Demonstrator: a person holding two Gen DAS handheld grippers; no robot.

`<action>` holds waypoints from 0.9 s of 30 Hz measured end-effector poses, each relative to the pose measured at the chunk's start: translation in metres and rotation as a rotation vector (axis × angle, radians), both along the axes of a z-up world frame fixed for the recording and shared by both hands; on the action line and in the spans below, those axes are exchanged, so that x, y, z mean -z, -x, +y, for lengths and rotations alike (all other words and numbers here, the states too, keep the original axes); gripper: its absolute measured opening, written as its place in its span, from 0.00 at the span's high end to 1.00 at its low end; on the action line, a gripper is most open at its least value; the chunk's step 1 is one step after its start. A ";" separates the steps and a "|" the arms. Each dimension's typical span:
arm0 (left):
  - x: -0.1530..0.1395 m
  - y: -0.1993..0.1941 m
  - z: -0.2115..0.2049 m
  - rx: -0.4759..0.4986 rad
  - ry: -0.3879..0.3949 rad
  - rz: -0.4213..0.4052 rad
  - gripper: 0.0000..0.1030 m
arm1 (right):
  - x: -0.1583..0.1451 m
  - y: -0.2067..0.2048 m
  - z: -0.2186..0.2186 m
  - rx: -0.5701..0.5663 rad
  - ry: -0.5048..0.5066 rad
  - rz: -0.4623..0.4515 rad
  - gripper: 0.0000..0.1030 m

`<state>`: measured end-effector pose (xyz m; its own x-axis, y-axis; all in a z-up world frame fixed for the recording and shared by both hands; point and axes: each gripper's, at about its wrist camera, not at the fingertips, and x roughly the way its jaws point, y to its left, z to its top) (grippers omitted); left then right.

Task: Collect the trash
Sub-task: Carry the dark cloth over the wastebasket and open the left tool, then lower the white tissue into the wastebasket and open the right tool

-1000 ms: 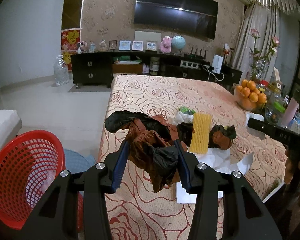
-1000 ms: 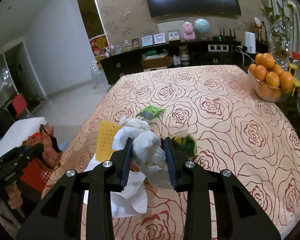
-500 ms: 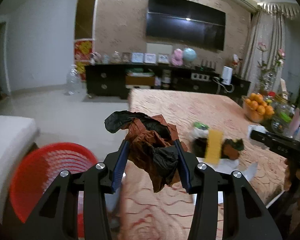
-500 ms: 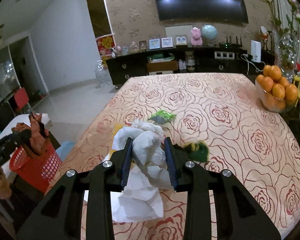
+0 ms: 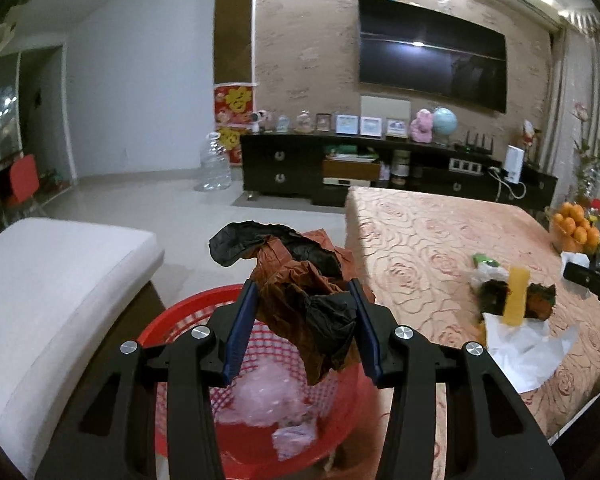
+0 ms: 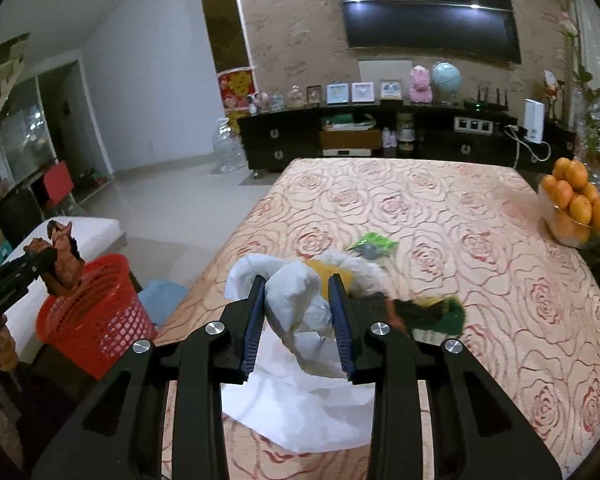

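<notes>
Swinging left off the table [image 5: 440, 224], the left tool [image 5: 304, 320] now holds its brown-and-black bag [image 5: 300, 280] directly above the red basket [image 5: 172, 312], clamped so it drops inside the rim; the right tool [image 6: 296, 312] grips crumpled white paper [image 6: 296, 300] over the table's near-left corner; open floor lies toward the basket.

The left gripper [image 5: 304, 312], clamping the crumpled brown-and-black plastic wrapper [image 5: 300, 292], swings off the rose-patterned tablecloth [image 5: 440, 232] and now hangs over the red plastic mesh basket [image 5: 172, 316]. The right gripper [image 6: 298, 316] lifts its crumpled white tissue wad [image 6: 296, 300] slightly higher above the table.
</notes>
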<state>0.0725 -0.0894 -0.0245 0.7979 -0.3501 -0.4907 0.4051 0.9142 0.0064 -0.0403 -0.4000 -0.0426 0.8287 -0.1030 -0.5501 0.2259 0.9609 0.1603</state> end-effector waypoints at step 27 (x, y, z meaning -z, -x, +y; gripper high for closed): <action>0.008 -0.012 0.057 -0.131 0.060 0.074 0.25 | -0.019 -0.074 0.124 -0.272 -0.030 0.014 0.70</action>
<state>0.0846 -0.0325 -0.0329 0.8012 -0.2759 -0.5310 0.2799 0.9571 -0.0749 0.0338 -0.2756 -0.0235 0.8161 0.1386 -0.5611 -0.0373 0.9814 0.1882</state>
